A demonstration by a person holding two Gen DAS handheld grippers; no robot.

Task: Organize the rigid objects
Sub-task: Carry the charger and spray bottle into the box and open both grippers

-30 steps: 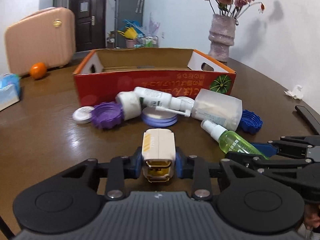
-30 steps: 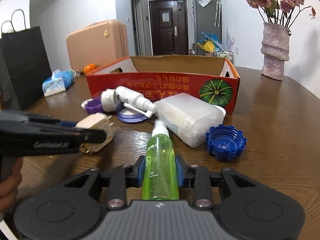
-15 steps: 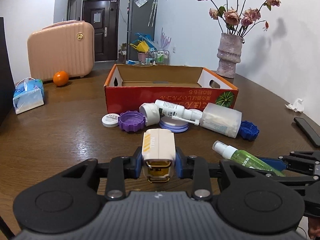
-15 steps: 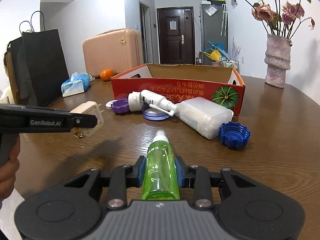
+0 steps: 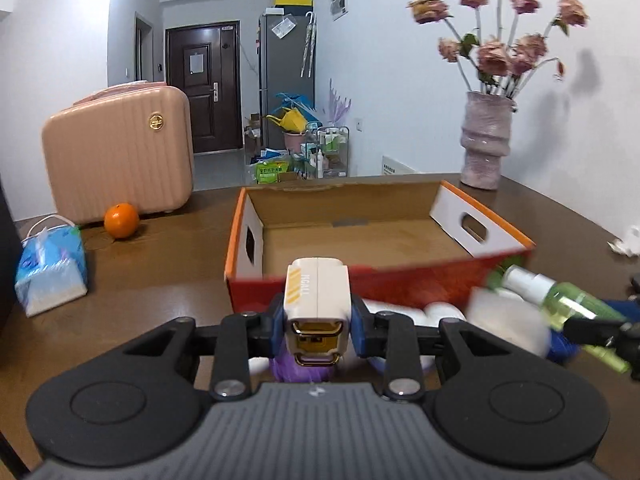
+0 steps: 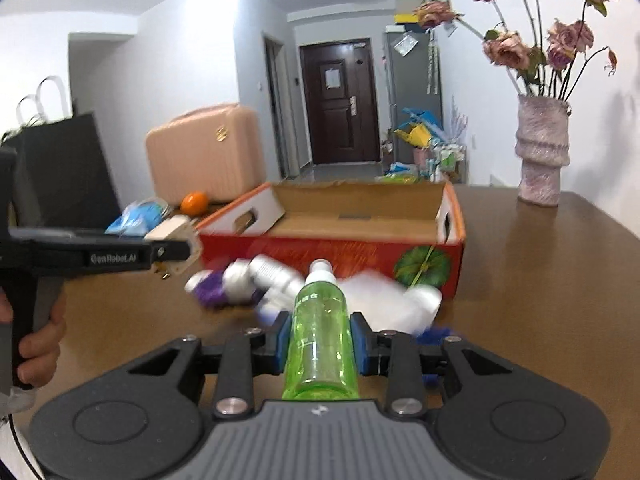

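Note:
My left gripper (image 5: 317,322) is shut on a cream plug adapter (image 5: 316,292) and holds it in the air before the open red cardboard box (image 5: 400,286). The adapter also shows in the right wrist view (image 6: 176,236). My right gripper (image 6: 320,344) is shut on a green spray bottle (image 6: 320,332), raised above the table; the bottle shows at the right of the left wrist view (image 5: 568,302). The box (image 6: 332,250) looks empty inside. White bottles (image 6: 272,276), a purple cap (image 6: 210,290) and a blue cap (image 6: 436,336) lie blurred in front of it.
A pink suitcase (image 5: 116,152), an orange (image 5: 121,220) and a tissue pack (image 5: 50,268) stand at the left on the brown table (image 5: 160,264). A vase of flowers (image 5: 486,140) stands back right. A black bag (image 6: 60,168) is far left.
Both grippers have risen and moved forward toward the box with their objects, so I now look down into the box. The loose items on the table have dropped low in view.

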